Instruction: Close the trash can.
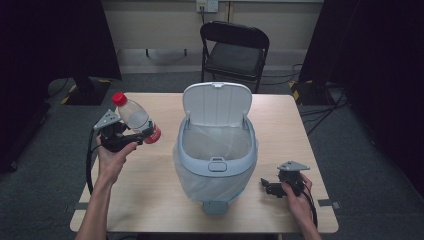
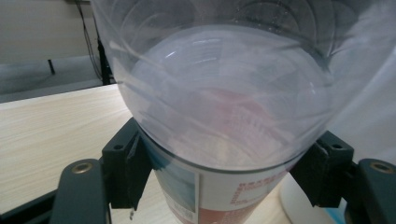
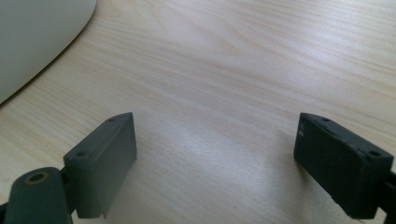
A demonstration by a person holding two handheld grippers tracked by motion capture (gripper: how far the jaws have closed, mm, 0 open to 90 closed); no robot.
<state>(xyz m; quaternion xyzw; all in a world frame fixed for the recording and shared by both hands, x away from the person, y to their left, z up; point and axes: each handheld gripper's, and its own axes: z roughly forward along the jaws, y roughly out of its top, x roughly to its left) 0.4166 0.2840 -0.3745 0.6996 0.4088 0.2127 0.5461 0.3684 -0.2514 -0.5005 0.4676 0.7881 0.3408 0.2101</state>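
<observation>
Left gripper (image 1: 131,136) pinches the clear bottle (image 1: 135,116) near its labelled base, held above the surface's left edge, cap tilted up and away from the open bin (image 1: 216,150) at centre; right gripper (image 1: 270,187) rests spread, holding nothing.

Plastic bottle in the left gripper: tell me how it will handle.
The plastic bottle looks empty and clear, so probably light. Its thin ribbed wall may flex under the left gripper fingers. Round-bodied, it would likely roll if laid on the table.
</observation>
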